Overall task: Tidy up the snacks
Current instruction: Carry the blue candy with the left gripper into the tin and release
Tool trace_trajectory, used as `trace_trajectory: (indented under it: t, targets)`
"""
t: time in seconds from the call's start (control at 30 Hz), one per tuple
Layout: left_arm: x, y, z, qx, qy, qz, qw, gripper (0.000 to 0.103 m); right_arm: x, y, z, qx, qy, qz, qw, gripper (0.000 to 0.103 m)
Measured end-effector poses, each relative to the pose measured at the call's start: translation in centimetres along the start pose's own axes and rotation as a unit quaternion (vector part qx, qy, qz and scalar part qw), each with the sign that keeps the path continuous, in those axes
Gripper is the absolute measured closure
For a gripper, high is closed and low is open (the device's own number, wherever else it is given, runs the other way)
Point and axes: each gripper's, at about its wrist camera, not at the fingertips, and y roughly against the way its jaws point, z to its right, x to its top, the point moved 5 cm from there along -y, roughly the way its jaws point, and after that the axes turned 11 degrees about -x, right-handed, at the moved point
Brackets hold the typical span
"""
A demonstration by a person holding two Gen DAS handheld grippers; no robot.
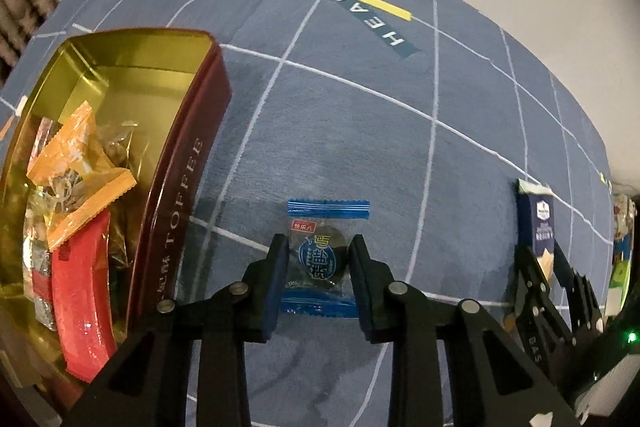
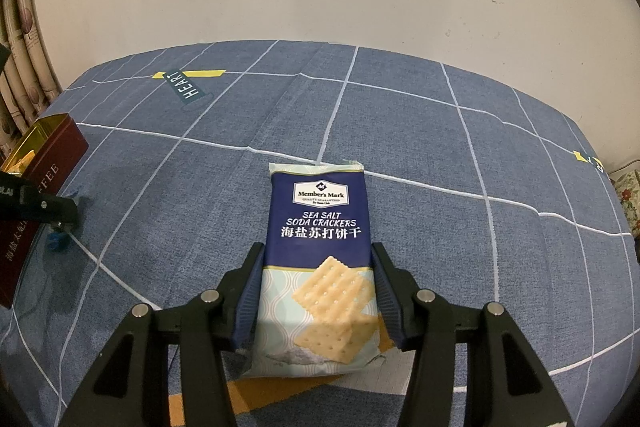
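Note:
A small clear candy with blue ends (image 1: 325,223) lies flat on the blue tablecloth, just right of the tin. My left gripper (image 1: 319,255) points steeply down over it, and both pads touch the wrapper's sides. The open red toffee tin (image 1: 188,163) holds several wrapped snacks, orange and red among them. In the right wrist view a navy pack of sea salt soda crackers (image 2: 320,211) lies lengthwise on the cloth, with my right gripper (image 2: 317,251) shut on its near half. That view also shows the left gripper (image 2: 60,219) beside the tin (image 2: 56,155), over the candy (image 2: 56,241).
The blue tablecloth (image 1: 400,147) has white grid lines and a "HEART" label (image 1: 360,11). A pale wall stands behind the table and curtains (image 2: 20,75) hang at the left. Colourful packs (image 1: 622,247) sit at the far right edge, beyond the cracker pack (image 1: 536,219).

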Motion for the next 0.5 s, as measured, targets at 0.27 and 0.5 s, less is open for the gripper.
trace_trajectory:
  t: [0.27,0.5]
  targets:
    - [-0.8,1.7,2.2,0.008,-0.056,0.016,0.9982,0.076,0.0,0.0,0.1,0.0,0.0,0.0,1.0,0.05]
    - [-1.5,3.8,4.0,0.026,-0.126,0.041,0.9909,0.076,0.0,0.0,0.1,0.0,0.0,0.0,1.0,0.05]
